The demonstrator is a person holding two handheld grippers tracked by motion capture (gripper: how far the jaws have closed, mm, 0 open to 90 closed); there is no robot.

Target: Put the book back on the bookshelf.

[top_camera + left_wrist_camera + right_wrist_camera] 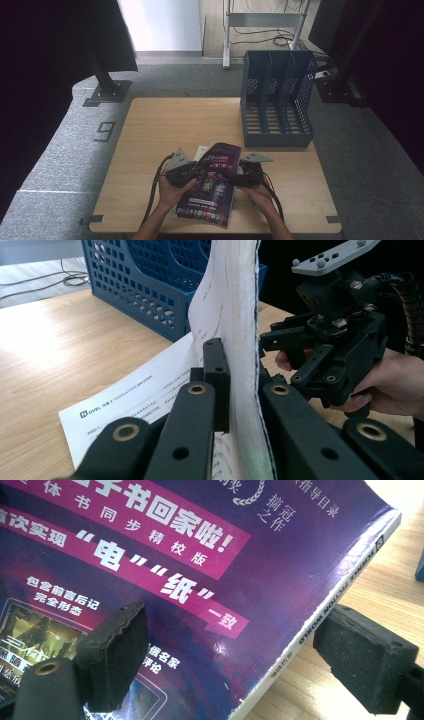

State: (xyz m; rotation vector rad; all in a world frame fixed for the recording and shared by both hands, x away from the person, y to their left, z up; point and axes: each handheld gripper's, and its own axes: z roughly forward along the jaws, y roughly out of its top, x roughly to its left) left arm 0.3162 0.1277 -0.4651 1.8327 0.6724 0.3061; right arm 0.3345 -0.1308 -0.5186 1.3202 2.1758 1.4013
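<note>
A purple magazine with pink banners is raised off the wooden table near its front edge. My left gripper is shut on its open page edge; in the left gripper view the jaws pinch the white page block, which stands upright. My right gripper is at the magazine's other side, open. In the right gripper view its pads stand wide apart, one over the cover, the other beyond the spine above the table. The right gripper and its hand also show in the left gripper view.
A white printed sheet lies on the table under the magazine. A blue slotted file rack stands at the table's far right. Grey carpet, stand feet and cables lie beyond the table.
</note>
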